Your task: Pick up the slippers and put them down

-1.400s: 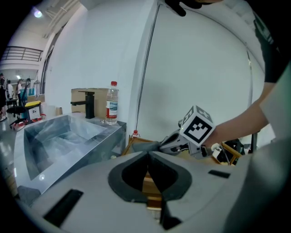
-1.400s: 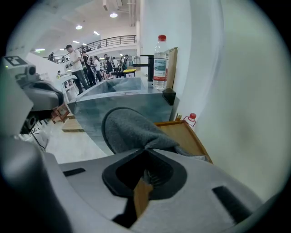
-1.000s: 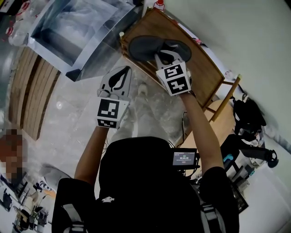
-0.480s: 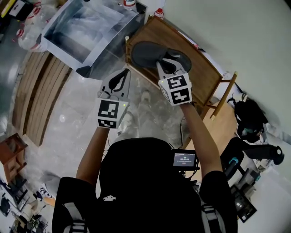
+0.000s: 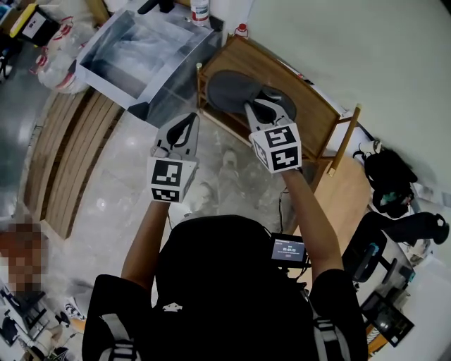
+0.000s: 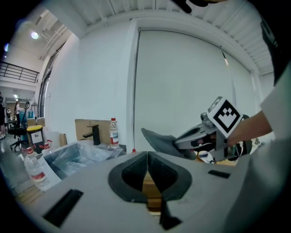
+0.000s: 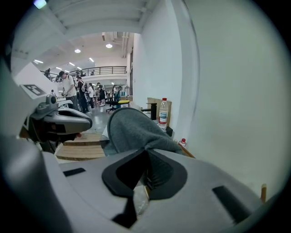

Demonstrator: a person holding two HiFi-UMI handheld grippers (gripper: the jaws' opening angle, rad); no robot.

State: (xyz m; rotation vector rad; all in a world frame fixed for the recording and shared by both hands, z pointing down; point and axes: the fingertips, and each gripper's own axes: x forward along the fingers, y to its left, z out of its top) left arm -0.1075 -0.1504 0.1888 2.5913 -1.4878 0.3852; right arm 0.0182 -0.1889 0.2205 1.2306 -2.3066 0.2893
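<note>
A grey slipper [image 5: 231, 89] hangs above the wooden table [image 5: 310, 116], pinched at its rim by my right gripper [image 5: 255, 107], which is shut on it. In the right gripper view the slipper [image 7: 132, 127] bulges up just beyond the closed right gripper [image 7: 146, 152]. My left gripper [image 5: 189, 120] is level with it to the left, shut with nothing between its pads. The left gripper view shows the closed left gripper [image 6: 147, 155] and, to the right, the right gripper [image 6: 184, 142] carrying the slipper [image 6: 159, 139]. I see no second slipper.
A metal sink basin [image 5: 134, 56] stands at the upper left with a water bottle [image 5: 200, 10] behind it. Wooden planks [image 5: 67, 162] lie on the floor at the left. A wooden stool [image 5: 345, 180] and a black bag [image 5: 386, 185] are at the right.
Both grippers have risen, and the right one carried the slipper up with it, away from the table top. Neither gripper's jaws have changed.
</note>
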